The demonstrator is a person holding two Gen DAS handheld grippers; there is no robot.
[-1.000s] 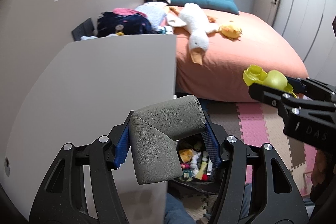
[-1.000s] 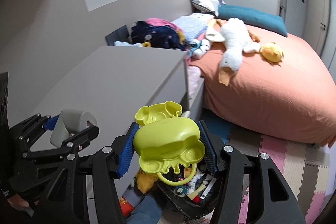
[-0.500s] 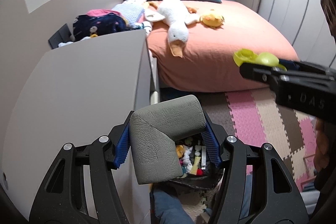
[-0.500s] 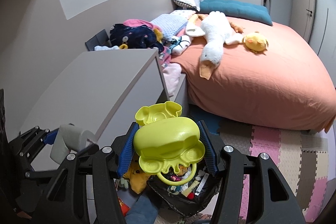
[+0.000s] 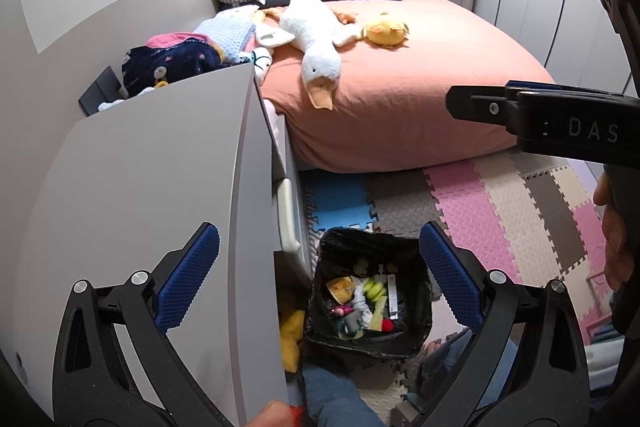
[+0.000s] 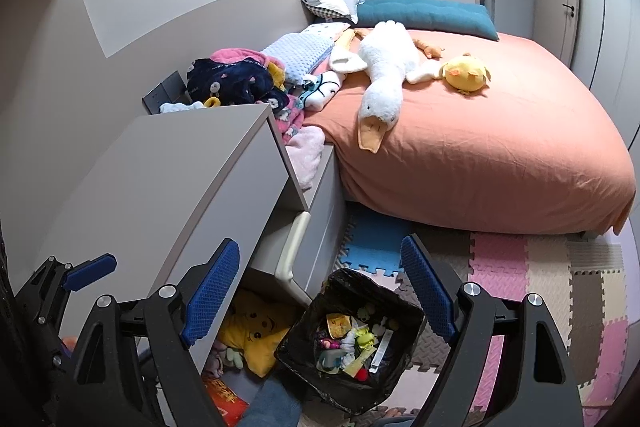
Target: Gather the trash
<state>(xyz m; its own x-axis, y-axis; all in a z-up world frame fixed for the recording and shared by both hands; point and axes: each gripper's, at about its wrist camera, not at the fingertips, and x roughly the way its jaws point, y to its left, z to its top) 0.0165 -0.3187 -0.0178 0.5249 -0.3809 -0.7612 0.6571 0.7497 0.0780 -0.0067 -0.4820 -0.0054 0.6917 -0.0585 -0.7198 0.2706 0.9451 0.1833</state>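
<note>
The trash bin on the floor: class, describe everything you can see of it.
The trash bin is a squarish container lined with a glossy black plastic bag, upright and open-topped. It stands on the foam puzzle mat beside the grey cabinet, below both open grippers. Inside lies mixed litter: yellow-green pieces, wrappers, something white, a red bit.

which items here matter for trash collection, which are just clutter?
Job:
bin, black-lined, holding mixed trash
left gripper, open, empty
right gripper, open, empty

Clutter:
goose plush and yellow chick on bed
clothes pile
desk
foam mats
</note>
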